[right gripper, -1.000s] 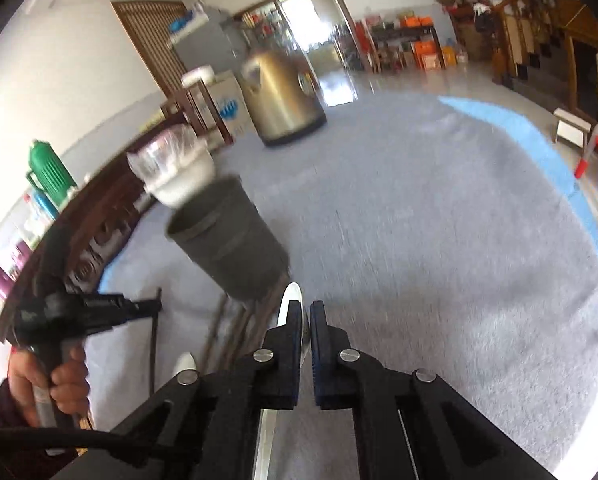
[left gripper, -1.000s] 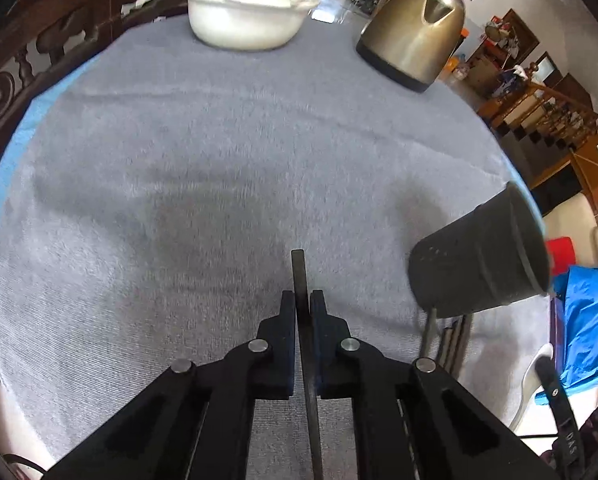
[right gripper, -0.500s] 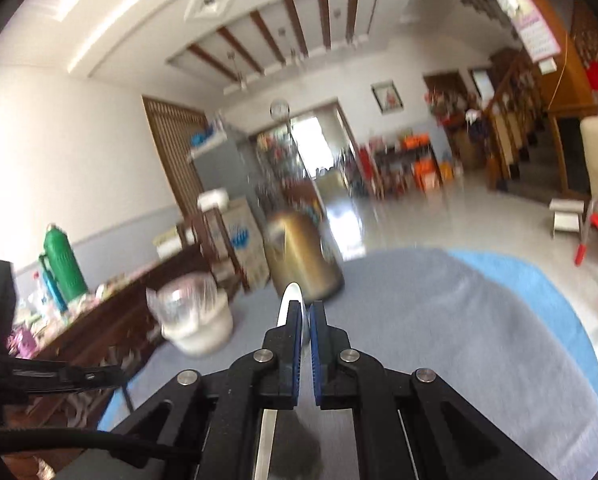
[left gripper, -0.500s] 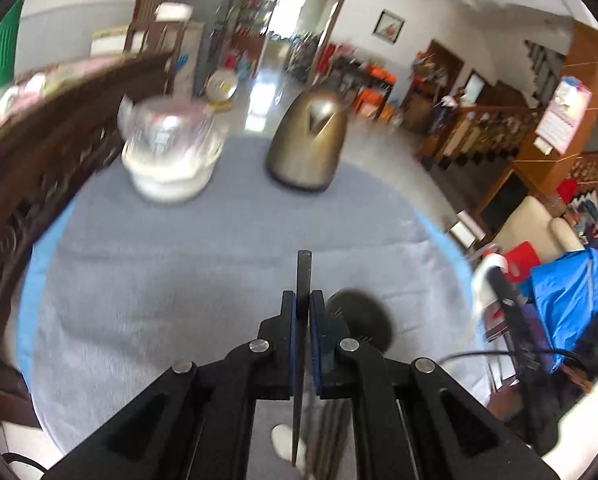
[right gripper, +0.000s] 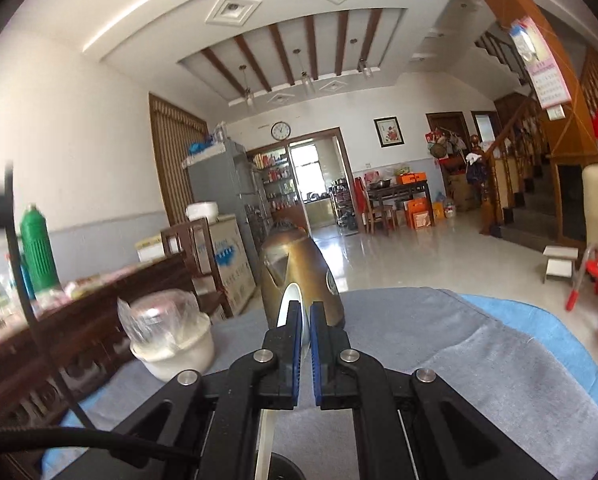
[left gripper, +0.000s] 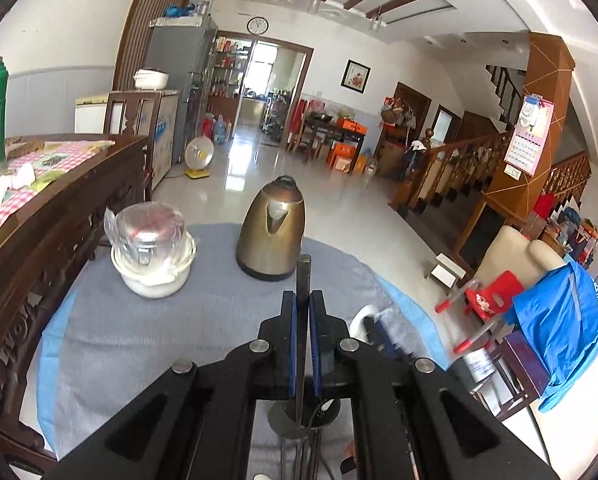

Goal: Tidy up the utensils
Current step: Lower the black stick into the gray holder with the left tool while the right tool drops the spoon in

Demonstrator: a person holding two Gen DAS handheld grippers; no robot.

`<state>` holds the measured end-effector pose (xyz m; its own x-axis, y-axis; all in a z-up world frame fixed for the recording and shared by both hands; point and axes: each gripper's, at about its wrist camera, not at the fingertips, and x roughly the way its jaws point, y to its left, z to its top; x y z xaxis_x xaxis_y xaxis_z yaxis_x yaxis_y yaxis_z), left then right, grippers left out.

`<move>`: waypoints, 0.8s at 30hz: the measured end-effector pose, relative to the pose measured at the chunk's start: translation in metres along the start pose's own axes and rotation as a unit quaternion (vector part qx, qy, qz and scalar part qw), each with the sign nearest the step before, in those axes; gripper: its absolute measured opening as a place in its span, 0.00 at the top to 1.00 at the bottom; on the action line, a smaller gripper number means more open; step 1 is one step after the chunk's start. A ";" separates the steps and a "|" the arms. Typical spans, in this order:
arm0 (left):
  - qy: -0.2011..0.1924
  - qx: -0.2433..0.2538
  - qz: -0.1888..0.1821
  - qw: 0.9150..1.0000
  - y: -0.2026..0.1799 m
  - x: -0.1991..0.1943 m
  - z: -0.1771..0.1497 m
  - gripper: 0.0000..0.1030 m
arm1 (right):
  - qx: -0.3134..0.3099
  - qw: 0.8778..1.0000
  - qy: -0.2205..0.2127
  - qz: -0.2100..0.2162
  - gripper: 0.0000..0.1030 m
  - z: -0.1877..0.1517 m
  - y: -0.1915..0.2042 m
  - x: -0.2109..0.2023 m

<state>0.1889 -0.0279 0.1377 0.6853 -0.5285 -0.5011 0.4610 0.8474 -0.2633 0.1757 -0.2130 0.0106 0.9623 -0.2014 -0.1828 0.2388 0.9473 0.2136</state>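
Note:
My left gripper (left gripper: 303, 300) is shut on a thin dark utensil handle (left gripper: 303, 270) that sticks up past the pads. Its lower part runs down over the mouth of the dark round utensil holder (left gripper: 295, 420), which stands on the grey cloth below the fingers. My right gripper (right gripper: 305, 312) is shut on a white utensil (right gripper: 289, 298), whose handle continues down under the fingers. The holder's rim (right gripper: 283, 468) shows at the bottom edge of the right wrist view. In the left wrist view the right gripper (left gripper: 373, 330) appears blurred, just right of my left one, with the white utensil's tip (left gripper: 362, 314).
A bronze kettle (left gripper: 270, 234) and a white bowl (left gripper: 155, 276) with a plastic-wrapped glass dish stand at the table's far side. Carved dark wooden furniture (left gripper: 39, 240) borders the table on the left. A chair with a blue garment (left gripper: 559, 332) stands at the right.
Both grippers have risen and tilted up, so the views swing from the tabletop to the room. The holder went from lying tilted at the right to upright beneath the left gripper.

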 end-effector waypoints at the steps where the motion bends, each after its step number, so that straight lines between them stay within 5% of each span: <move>1: -0.002 0.002 0.000 1.000 -0.001 0.000 0.002 0.94 | -0.009 1.000 0.006 0.000 0.96 -0.005 0.002 0.004; 14: -0.013 -0.004 -0.001 1.000 0.001 0.009 0.001 0.94 | -0.037 0.998 0.034 0.033 0.95 -0.029 -0.012 -0.020; 24: 0.097 -0.011 0.013 0.995 0.015 0.062 -0.044 0.92 | 0.002 0.994 0.095 0.062 0.89 -0.029 -0.036 -0.053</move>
<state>0.2136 -0.0460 0.0661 0.5747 -0.4887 -0.6565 0.4308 0.8626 -0.2651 0.1122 -0.2289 -0.0149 0.9428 -0.0320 -0.3319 0.1203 0.9610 0.2491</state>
